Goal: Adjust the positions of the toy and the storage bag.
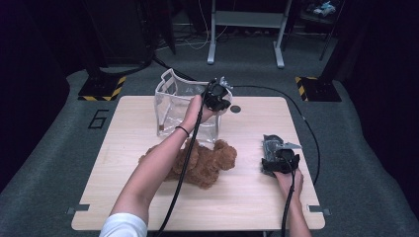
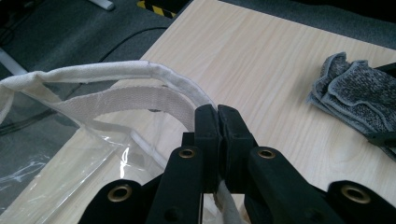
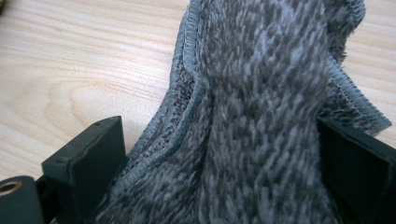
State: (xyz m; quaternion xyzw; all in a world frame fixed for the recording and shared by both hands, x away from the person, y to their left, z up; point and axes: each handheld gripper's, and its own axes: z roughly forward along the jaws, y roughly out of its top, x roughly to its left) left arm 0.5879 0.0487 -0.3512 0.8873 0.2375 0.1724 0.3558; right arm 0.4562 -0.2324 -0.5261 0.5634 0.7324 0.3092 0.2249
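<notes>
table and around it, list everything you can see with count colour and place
bag: 1, clear with white trim, far left part of the table, upright, top held open
bear: 1, brown, lying mid-table in front of the bag
cloth: 1, grey, right side of the table, between the right tool's jaws
table: 1, light wood, centre of a grey floor
disc: 1, dark, small, far edge of the table right of the bag
frame: 1, pale grey, on the floor beyond the table
striped blocks: 2, black and yellow, floor off both far corners
left tool: 1, black, jaws shut on the bag's rim
right tool: 1, black, around the cloth
forearms: 2, bare, entering from the bottom
</notes>
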